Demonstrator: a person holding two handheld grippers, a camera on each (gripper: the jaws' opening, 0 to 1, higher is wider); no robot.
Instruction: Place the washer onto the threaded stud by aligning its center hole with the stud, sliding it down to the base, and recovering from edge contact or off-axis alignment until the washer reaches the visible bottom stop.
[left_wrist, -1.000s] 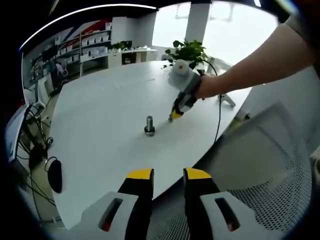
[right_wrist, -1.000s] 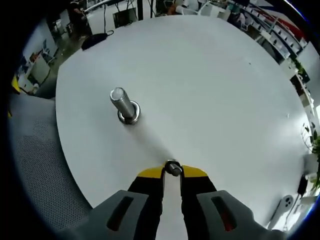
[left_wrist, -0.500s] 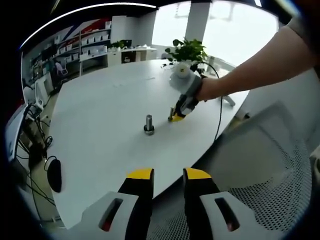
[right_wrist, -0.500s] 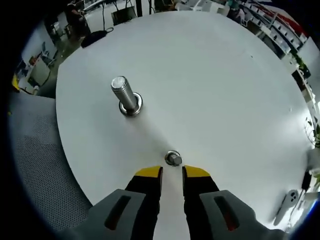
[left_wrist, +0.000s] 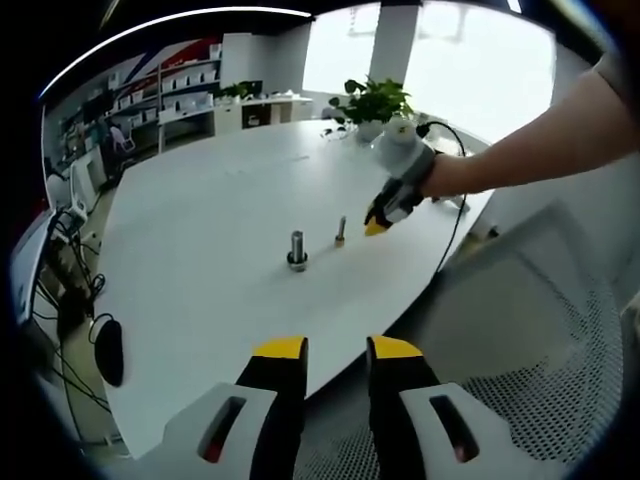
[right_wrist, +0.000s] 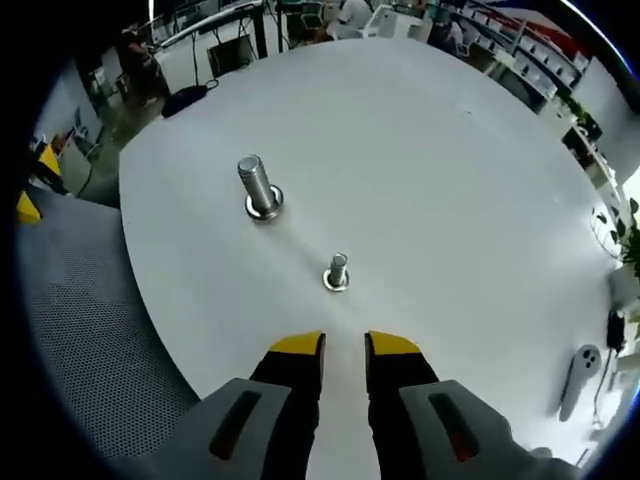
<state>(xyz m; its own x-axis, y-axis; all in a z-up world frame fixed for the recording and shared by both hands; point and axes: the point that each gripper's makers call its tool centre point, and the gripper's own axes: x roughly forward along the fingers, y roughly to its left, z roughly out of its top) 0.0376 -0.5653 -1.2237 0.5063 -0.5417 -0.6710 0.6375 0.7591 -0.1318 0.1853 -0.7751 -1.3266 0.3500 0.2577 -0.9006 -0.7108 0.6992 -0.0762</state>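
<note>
On the round white table (right_wrist: 470, 190) stand two upright metal pieces. The larger threaded stud (right_wrist: 257, 184) has a washer-like ring (right_wrist: 265, 211) around its base. The smaller stud (right_wrist: 337, 271) stands on its own with a flat ring at its foot. My right gripper (right_wrist: 344, 345) is open and pulled back from the small stud, with nothing between its fingers. The left gripper view shows it (left_wrist: 378, 227) just right of the small stud (left_wrist: 340, 232), which stands right of the larger stud (left_wrist: 298, 250). My left gripper (left_wrist: 335, 350) is open and held off the table's near edge.
A mesh chair (left_wrist: 530, 330) sits below the table edge. A black mouse (left_wrist: 108, 350) and cables lie at the left. A potted plant (left_wrist: 375, 100) stands at the far side. A white device (right_wrist: 575, 368) with a cord lies near the rim.
My right gripper let go of the small stud, leaving it upright on the table, and drew back from it. The left gripper has stayed put.
</note>
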